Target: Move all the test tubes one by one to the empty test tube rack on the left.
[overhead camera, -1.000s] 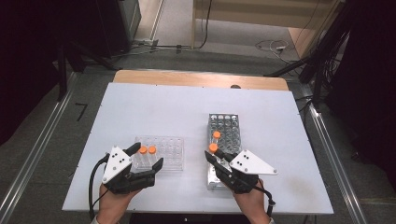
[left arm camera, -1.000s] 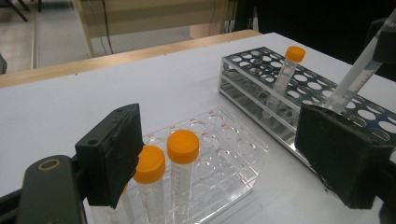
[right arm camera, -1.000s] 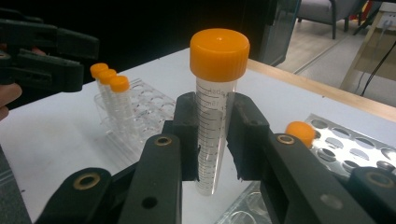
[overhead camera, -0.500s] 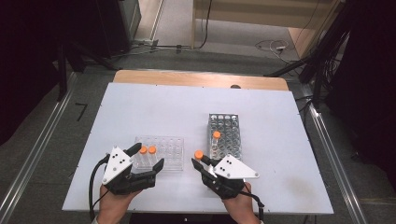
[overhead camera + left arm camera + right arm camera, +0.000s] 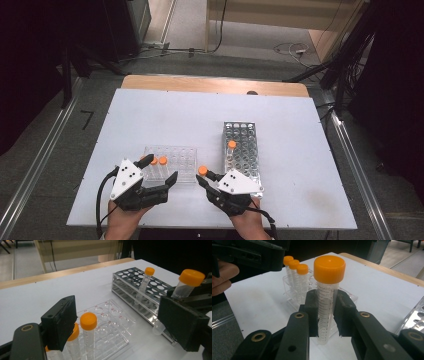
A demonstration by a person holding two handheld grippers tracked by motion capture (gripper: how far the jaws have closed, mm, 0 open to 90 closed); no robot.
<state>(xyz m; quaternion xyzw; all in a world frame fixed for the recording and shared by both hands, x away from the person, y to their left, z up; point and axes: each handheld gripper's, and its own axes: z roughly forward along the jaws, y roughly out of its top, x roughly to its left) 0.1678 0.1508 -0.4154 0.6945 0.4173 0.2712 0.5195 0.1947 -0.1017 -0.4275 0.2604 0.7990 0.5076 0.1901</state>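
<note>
My right gripper (image 5: pixel 206 175) is shut on a clear tube with an orange cap (image 5: pixel 328 290), held upright above the table between the two racks. Its cap (image 5: pixel 202 170) hangs just right of the clear plastic rack (image 5: pixel 181 161). That rack holds three orange-capped tubes (image 5: pixel 295 268) at its left end. My left gripper (image 5: pixel 160 170) stands open at the rack's near left corner, one jaw beside those tubes (image 5: pixel 88 323) and nothing pressed between its jaws. A metal rack (image 5: pixel 247 155) to the right carries one orange-capped tube (image 5: pixel 231 145).
The white table (image 5: pixel 165 115) ends in a wooden strip (image 5: pixel 210 84) at the far side. The metal rack (image 5: pixel 150 290) lies close to the right of the clear rack (image 5: pixel 110 322). A hand (image 5: pixel 222 277) grips the left gripper.
My right gripper has carried the orange-capped tube leftward, away from the metal rack and toward the clear rack. The left gripper has stayed where it was.
</note>
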